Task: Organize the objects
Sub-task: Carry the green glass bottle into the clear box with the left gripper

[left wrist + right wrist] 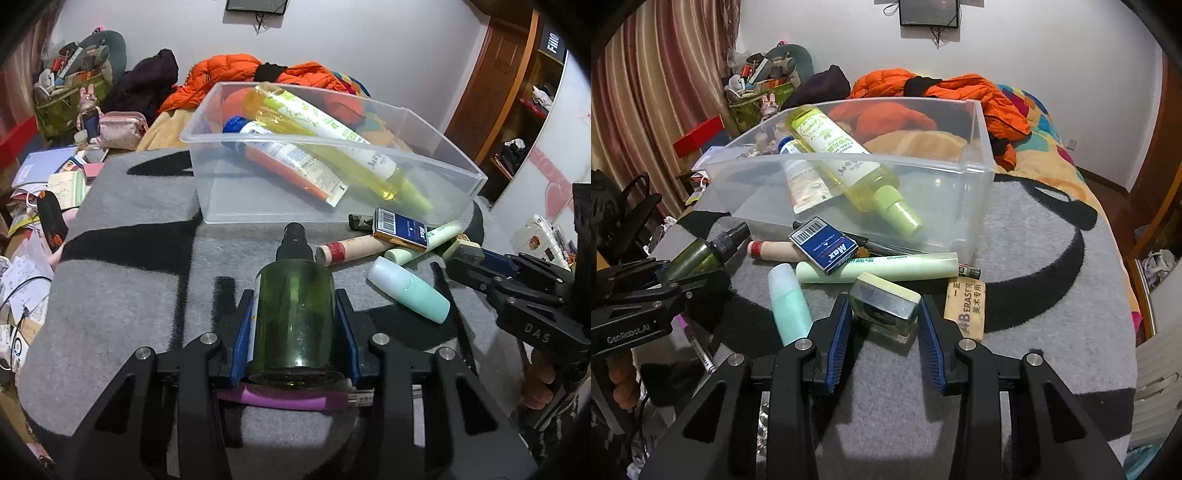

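Note:
My left gripper (294,310) is shut on a dark green spray bottle (293,314), held above the grey blanket; the bottle also shows in the right wrist view (698,254). A clear plastic bin (369,147) ahead holds a yellow bottle (325,129) and an orange tube (291,162). My right gripper (882,314) is open, with a pale green and silver block (882,301) between its pads, seemingly untouched. Loose by the bin lie a blue Max box (823,245), a light green tube (879,267), a teal bottle (788,304), a pink tube (772,249) and an eraser (966,306).
A purple pen (280,400) lies under my left gripper. An orange jacket (960,92) and bedding lie behind the bin. Cluttered papers and bags (44,177) fill the left side. A wooden door (498,74) and shelves are at the right.

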Tool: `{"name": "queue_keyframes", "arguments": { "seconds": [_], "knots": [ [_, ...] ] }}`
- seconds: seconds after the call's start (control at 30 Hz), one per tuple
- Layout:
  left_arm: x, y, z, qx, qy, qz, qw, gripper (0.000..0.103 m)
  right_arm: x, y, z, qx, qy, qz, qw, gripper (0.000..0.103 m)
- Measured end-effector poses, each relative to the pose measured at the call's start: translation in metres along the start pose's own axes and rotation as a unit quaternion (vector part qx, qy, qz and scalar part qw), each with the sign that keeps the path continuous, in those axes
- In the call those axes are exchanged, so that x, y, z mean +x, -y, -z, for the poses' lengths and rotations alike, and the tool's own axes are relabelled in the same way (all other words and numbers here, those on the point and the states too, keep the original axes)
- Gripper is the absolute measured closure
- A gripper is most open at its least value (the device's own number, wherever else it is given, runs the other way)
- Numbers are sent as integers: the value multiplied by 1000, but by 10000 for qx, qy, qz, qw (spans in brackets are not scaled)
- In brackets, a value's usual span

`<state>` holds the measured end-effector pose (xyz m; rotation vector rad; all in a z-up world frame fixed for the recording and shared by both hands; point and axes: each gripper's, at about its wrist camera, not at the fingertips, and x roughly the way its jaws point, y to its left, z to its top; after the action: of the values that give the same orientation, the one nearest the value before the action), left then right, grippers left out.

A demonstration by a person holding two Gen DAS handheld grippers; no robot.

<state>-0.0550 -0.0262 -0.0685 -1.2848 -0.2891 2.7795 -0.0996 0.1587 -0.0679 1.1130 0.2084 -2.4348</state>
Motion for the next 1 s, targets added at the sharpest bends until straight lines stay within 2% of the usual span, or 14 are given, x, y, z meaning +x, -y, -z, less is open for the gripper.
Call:
{"name": "queue_keyframes", "arguments": {
  "seconds": [0.33, 0.6, 1.0],
  "knots": [
    [-37, 1, -8, 6, 468, 81, 9989, 62, -31, 1, -5, -21, 353, 6, 9994, 69],
    [-66, 4, -32, 73, 945, 134, 9954, 62, -55, 1, -21, -32, 720, 28, 9974, 69],
    [-69, 2, -72, 57, 1355, -82, 9907, 62, -67, 4, -61, -143, 1141, 150, 9932, 69]
  ]
}}
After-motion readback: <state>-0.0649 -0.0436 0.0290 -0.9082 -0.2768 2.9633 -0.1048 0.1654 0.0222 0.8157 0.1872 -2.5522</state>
